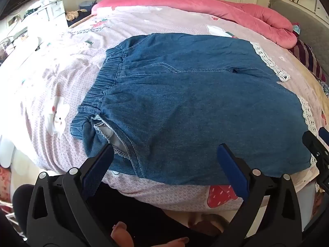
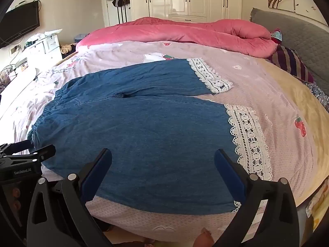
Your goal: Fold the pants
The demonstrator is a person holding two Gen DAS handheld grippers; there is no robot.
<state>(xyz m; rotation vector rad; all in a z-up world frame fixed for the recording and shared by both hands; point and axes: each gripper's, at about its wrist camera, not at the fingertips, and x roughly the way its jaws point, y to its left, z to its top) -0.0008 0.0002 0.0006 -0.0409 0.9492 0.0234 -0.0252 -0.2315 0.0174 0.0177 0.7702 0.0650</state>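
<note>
My left view alone shows the denim pants' (image 1: 195,107) elastic waistband (image 1: 98,90); my right view shows both lace-trimmed cuffs (image 2: 249,140). They lie flat on my pink strawberry-print bedsheet (image 2: 277,94), long axis left-right, waistband left. My left gripper (image 1: 165,154) and right gripper (image 2: 163,159) hover spread wide, pinching nothing.

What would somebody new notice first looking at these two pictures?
First, the blue denim pants, spread flat across the near side of the bed with white lace cuffs toward the right. Behind them, a pink quilt is bunched along the far side of the bed. Low in each view, the open left gripper and right gripper frame the pants' near edge, holding nothing.
</note>
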